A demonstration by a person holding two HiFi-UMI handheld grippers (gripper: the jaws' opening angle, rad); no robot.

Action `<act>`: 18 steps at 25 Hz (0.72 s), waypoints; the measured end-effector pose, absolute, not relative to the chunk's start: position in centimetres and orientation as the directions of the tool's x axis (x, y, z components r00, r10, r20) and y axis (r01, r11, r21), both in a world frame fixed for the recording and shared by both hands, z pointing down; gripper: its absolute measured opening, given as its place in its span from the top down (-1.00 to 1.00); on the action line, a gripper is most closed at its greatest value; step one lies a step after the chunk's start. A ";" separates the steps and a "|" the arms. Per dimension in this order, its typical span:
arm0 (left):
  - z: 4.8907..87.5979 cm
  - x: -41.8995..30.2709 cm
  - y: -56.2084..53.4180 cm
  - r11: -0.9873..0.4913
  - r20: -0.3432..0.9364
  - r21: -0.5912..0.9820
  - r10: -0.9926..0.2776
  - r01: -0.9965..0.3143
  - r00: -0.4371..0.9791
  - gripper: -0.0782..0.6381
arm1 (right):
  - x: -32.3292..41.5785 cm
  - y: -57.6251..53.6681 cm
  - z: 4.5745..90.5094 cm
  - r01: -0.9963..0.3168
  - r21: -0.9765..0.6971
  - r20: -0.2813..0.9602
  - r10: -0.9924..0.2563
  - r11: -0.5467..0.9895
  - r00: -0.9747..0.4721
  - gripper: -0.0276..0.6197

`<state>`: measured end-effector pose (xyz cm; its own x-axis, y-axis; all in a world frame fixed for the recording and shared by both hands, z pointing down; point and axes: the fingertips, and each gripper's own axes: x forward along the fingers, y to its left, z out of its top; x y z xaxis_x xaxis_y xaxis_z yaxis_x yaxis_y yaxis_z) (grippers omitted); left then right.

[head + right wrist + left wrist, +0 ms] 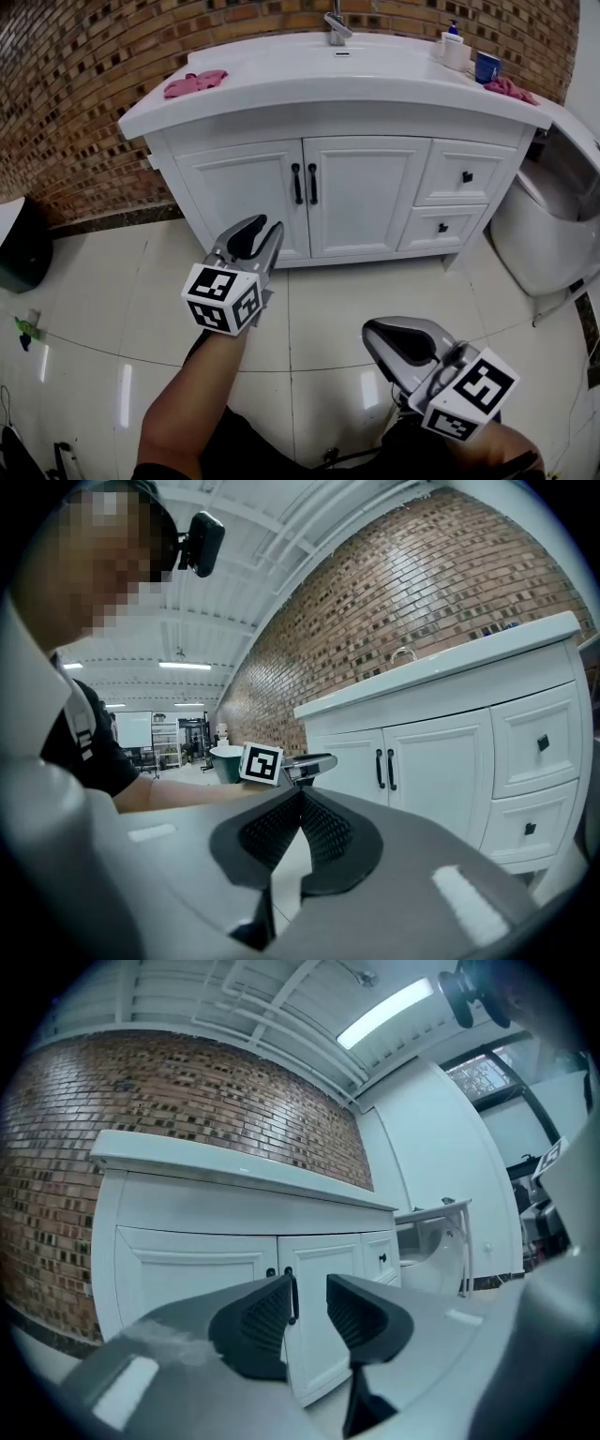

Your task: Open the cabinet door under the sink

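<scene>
- Lower right: right claw [384,336], clenched, empty.
- Centre left: left claw [261,230], released, nothing between its jaws, well apart from the cabinet.
- Middle: glossy white tiled floor [319,309], open approach room.
- Upper centre: white panelled cabinet doors [246,192] under the sink, both shut; black bar handles [305,184] untouched, so the opening wholly remains.
- Right edge: white rounded fixture [548,216], which may limit the right door's swing.

faucet [336,28]: top cut by frame | dark obj [21,246]: cut at L edge | soap bottle [455,52]: label unreadable
</scene>
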<state>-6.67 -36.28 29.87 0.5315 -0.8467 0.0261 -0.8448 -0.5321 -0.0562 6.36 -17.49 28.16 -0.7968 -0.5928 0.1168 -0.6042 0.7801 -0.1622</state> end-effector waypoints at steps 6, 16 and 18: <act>30.3 -5.5 -40.6 -0.516 0.047 -0.085 -0.856 -0.852 0.514 0.43 | 8.8 -18.6 28.7 -0.633 -0.190 0.117 -0.623 0.750 -0.773 0.89; 34.2 -4.7 -47.1 -0.483 0.127 -0.056 -0.871 -0.874 0.474 0.44 | 9.5 -19.7 28.3 -0.635 -0.207 0.101 -0.630 0.744 -0.770 0.89; 34.7 -4.6 -48.3 -0.476 0.143 -0.037 -0.873 -0.879 0.467 0.45 | 9.6 -19.8 28.5 -0.635 -0.213 0.104 -0.629 0.742 -0.770 0.89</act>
<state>-4.65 -48.26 34.72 0.4668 -0.8728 0.1426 -0.8786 -0.4760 -0.0374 9.62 -19.76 28.49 -0.7701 -0.6295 0.1038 -0.6354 0.7421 -0.2133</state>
